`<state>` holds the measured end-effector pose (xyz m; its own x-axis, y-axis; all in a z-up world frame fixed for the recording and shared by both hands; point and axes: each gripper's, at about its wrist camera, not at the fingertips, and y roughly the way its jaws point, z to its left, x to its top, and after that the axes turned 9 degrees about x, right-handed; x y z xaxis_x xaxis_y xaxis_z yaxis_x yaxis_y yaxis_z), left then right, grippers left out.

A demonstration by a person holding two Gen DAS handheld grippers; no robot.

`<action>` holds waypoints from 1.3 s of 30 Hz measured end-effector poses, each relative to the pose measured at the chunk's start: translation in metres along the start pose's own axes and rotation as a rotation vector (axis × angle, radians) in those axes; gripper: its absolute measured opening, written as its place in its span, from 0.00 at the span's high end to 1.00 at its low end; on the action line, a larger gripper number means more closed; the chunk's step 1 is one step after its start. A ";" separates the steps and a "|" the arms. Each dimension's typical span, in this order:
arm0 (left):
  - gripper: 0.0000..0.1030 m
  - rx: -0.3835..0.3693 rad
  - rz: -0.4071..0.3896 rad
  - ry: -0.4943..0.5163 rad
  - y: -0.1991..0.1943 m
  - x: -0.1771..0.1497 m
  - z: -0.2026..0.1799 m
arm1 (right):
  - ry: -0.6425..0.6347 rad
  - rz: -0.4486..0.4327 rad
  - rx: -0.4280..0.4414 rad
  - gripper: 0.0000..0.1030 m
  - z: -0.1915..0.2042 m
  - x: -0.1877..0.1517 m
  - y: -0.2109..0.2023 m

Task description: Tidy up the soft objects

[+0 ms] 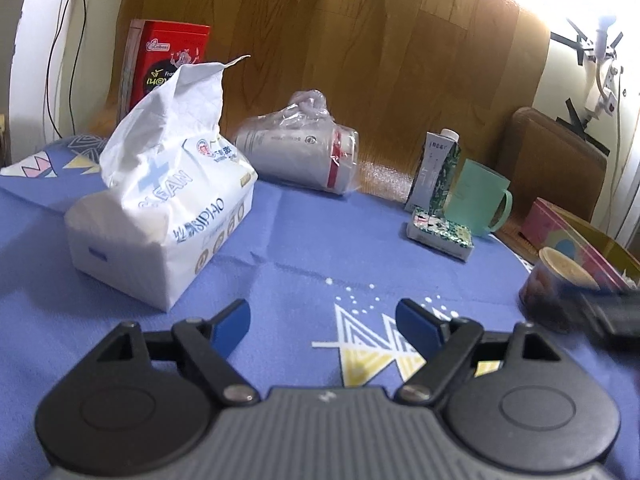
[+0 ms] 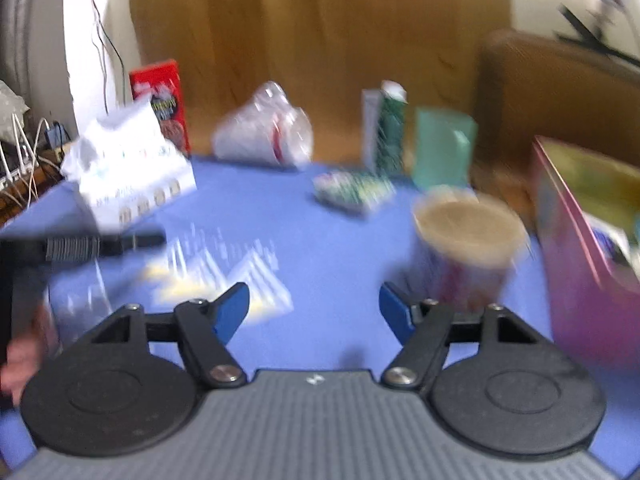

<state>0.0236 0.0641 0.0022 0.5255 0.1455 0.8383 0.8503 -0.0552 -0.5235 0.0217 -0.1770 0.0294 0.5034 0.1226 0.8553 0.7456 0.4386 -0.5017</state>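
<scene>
A white tissue pack (image 1: pixel 160 216) with a tissue sticking up stands on the blue cloth, ahead and left of my left gripper (image 1: pixel 323 322), which is open and empty. It also shows in the blurred right wrist view (image 2: pixel 128 176) at the far left. A bag of paper cups (image 1: pixel 304 152) lies on its side at the back; it shows in the right wrist view (image 2: pixel 264 132) too. My right gripper (image 2: pixel 314 308) is open and empty, with a round snack tub (image 2: pixel 468 248) just ahead of its right finger.
A red box (image 1: pixel 168 60) stands at the back left. A carton (image 1: pixel 434 168), a green mug (image 1: pixel 480 200) and a small flat pack (image 1: pixel 440 234) sit at the back right. A pink box (image 2: pixel 592 240) stands at the right edge. The left gripper (image 2: pixel 80 246) shows at the left.
</scene>
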 end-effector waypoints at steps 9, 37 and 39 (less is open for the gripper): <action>0.18 -0.043 -0.057 -0.047 -0.007 0.000 0.005 | -0.036 0.279 -0.137 0.07 -0.036 0.094 0.157; 0.18 -0.352 0.155 -0.011 -0.030 -0.017 -0.031 | 0.005 0.077 0.117 0.00 0.008 -0.089 -0.084; 0.30 -0.390 0.193 -0.015 -0.036 -0.019 -0.041 | -0.007 0.074 0.116 0.00 0.006 -0.084 -0.074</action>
<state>-0.0156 0.0225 0.0112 0.6777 0.1106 0.7270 0.6860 -0.4512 -0.5708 -0.0782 -0.2141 -0.0045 0.5517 0.1646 0.8176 0.6511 0.5277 -0.5456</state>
